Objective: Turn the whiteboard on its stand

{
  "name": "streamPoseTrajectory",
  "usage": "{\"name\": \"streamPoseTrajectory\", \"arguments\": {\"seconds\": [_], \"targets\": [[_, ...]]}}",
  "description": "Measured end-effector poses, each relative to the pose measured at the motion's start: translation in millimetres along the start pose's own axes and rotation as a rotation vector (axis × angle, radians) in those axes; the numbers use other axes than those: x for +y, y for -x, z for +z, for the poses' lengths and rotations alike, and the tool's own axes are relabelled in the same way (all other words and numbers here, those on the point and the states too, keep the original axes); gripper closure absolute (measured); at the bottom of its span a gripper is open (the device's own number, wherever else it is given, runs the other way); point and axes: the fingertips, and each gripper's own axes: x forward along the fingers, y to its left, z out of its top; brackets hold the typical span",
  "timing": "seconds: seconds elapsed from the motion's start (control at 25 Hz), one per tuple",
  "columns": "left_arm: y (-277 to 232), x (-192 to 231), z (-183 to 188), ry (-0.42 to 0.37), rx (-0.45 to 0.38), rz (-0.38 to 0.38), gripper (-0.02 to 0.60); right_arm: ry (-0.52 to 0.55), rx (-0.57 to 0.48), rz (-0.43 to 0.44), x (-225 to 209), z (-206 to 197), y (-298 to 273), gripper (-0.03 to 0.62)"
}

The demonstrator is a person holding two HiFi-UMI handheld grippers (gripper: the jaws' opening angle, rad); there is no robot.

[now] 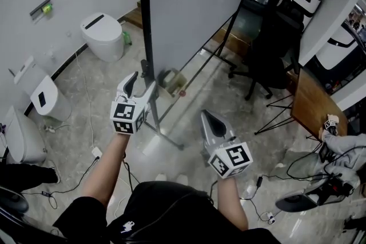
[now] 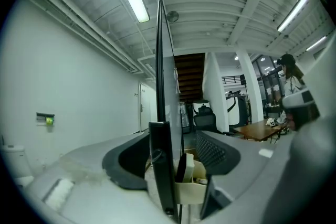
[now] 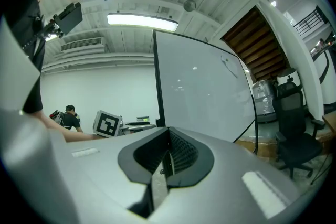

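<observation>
Findings, risks first:

1. The left gripper (image 1: 139,84) is wide open and holds nothing. The black edge of the whiteboard (image 1: 194,3) stands between its jaws, and we see neither pad pressing on it. A push made this way could slide off the edge and leave the panel swinging freely.
2. The right gripper (image 1: 216,127) is closed on nothing. It hangs apart from the whiteboard, lower and to the right of the left gripper, so it gives no second point of control. If the panel rotates towards it, we judge a strike on its closed tips possible.
3. The stand (image 1: 167,138) has a floor bar between the 2 grippers. A hard or off-centre shove could shift or rock the whole frame instead of turning the panel.
4. A chair (image 1: 258,68) stands beyond the right gripper, near the far side of the panel; a full turn may bring the panel's edge against it.

Containers:

5. A small box (image 2: 194,190) sits just beyond the left jaws, right of the board's edge. An upright dark-and-white item and some smaller pieces show inside; we cannot identify them. A swinging panel or a sliding stand could knock it.
6. 3 toilets (image 1: 103,37) stand well left of the left gripper with lids down; their contents are not visible.
</observation>
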Motion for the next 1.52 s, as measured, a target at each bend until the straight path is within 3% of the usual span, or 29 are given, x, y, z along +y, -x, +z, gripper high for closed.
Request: {"name": "streamPoseTrajectory", "arguments": {"seconds": [0.6,0.72,0.92,1.52], "targets": [[-52,22,-13,0.005,0.033,-0.005,0.284,-0.009,0.018,-0.064,-27,-5,5,0.586],[-57,21,-18,0.014,0.044,-0.011,0.292,-0.011,0.025,-0.074,-29,-8,5,0.586],[-61,22,-18,0.014,0.041,0.008,0.376,-0.010,0.028,-0.086,-32,-8,9,0.586],[-58,24,-18,0.050,0.047,0.023,0.387,-0.011,0.033,-0.120,-32,-10,26,0.586]]}}
